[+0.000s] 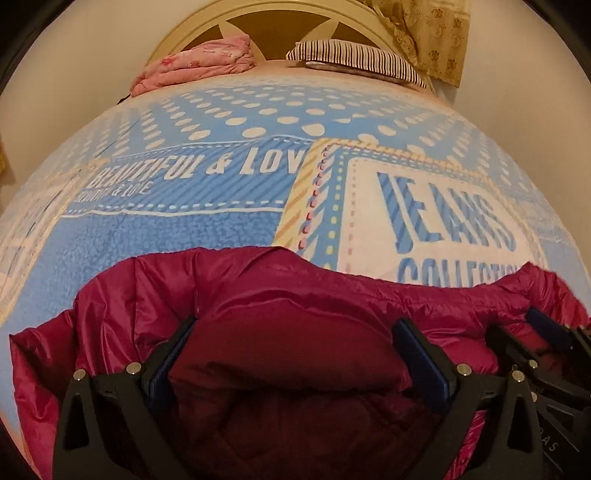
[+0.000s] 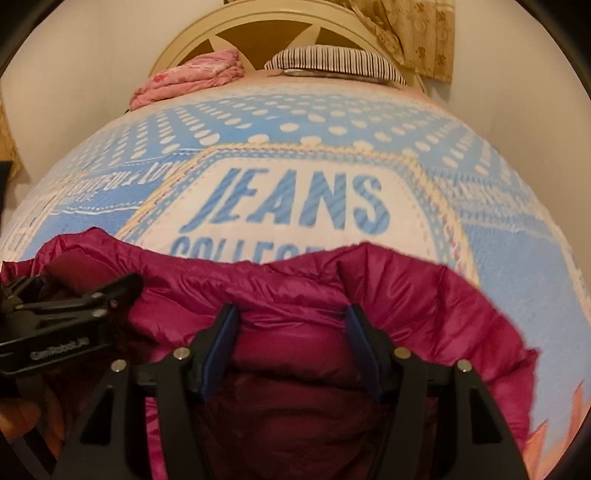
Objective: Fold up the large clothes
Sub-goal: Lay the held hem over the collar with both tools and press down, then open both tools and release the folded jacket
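A magenta puffer jacket (image 1: 280, 295) lies bunched on the near part of the bed; it also shows in the right wrist view (image 2: 406, 295). My left gripper (image 1: 295, 332) is open, its jaws wide apart on either side of a thick padded fold of the jacket. My right gripper (image 2: 291, 314) is open too, jaws straddling another puffy fold. The right gripper also shows at the right edge of the left wrist view (image 1: 535, 332), and the left gripper at the left edge of the right wrist view (image 2: 74, 299). The two grippers are side by side, close together.
The bed is covered by a blue and white blanket (image 1: 207, 229) printed with "JEANS COLLECTION" (image 2: 295, 206). A folded pink cloth (image 1: 192, 62) and a striped pillow (image 1: 354, 59) lie at the headboard (image 1: 280, 22). A floral curtain (image 1: 432, 37) hangs at the back right.
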